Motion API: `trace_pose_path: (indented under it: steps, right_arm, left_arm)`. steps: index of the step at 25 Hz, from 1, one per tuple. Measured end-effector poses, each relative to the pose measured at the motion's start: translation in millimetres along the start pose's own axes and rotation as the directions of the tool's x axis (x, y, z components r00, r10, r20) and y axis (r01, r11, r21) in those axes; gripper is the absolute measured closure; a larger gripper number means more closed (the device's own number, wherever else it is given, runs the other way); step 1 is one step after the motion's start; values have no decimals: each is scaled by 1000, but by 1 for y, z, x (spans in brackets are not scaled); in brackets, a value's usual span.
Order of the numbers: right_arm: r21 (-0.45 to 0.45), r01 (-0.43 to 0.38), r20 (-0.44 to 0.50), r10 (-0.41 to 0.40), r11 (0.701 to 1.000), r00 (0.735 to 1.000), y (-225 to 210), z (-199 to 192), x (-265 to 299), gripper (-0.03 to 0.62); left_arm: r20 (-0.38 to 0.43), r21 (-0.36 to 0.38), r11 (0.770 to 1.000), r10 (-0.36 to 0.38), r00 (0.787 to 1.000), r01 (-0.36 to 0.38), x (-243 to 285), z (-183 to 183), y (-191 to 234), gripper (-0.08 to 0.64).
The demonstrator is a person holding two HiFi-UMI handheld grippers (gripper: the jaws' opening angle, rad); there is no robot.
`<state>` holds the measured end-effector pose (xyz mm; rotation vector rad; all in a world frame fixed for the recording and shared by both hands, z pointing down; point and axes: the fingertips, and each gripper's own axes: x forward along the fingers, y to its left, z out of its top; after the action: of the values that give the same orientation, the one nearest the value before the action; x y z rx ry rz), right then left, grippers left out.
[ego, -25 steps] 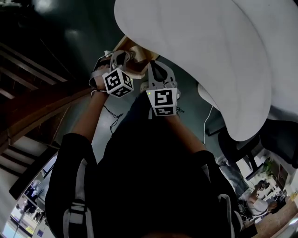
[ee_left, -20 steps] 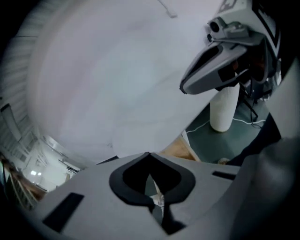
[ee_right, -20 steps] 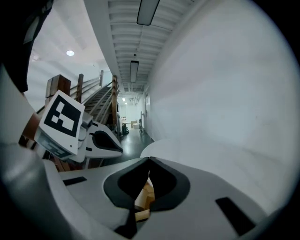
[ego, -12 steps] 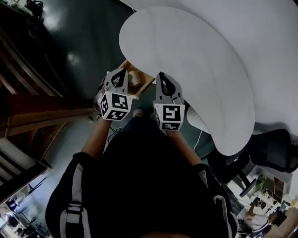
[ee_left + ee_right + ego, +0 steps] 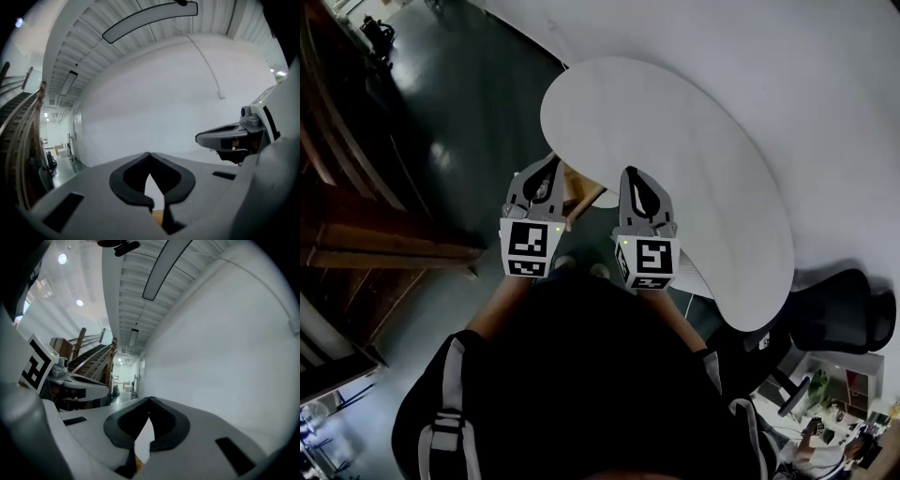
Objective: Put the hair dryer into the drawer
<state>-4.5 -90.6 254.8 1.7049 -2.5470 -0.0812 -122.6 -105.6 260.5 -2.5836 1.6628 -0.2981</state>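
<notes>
The hair dryer cannot be made out in any of your views. The drawer (image 5: pixel 579 192) appears only as a wood-coloured box edge below the rim of the white, kidney-shaped tabletop (image 5: pixel 694 159), seen in the gap between your two claws in the head view. Whether it stands open, or what lies in it, cannot be told. Your left claw (image 5: pixel 549 165) and right claw (image 5: pixel 631 176) are raised side by side in front of your torso, near each other but apart, with their marker cubes facing your head. In the left gripper view the left claw (image 5: pixel 149 156) has its jaws together at the tips and nothing between them; the right claw (image 5: pixel 232 138) shows at the right edge. In the right gripper view the right claw (image 5: pixel 149 400) likewise has its jaws together on nothing. Both look out at a plain white wall (image 5: pixel 154 93) under a long ceiling light (image 5: pixel 150 19). Beyond lie a dark glossy floor (image 5: pixel 459 112), a wooden staircase (image 5: pixel 366 244) and a black office chair (image 5: pixel 844 309).
</notes>
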Motion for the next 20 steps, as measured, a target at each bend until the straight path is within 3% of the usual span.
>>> trace_pose_path:
  steps: [3, 9, 16, 20]
  right_arm:
    - [18, 13, 16, -13, 1000, 1000, -4, 7, -2, 571]
    - [16, 13, 22, -14, 1000, 1000, -6, 7, -9, 571]
    - [18, 10, 8, -10, 1000, 1000, -41, -30, -18, 571]
    - [12, -1, 17, 1, 1000, 1000, -10, -13, -13, 571]
  left_arm:
    - [19, -20, 1000, -10, 1000, 11, -4, 6, -4, 552]
    - [21, 22, 1000, -19, 1000, 18, -7, 4, -14, 552]
    - [2, 8, 999, -38, 999, 37, 20, -22, -55, 552]
    - [10, 0, 1000, -30, 1000, 30, -1, -17, -29, 552]
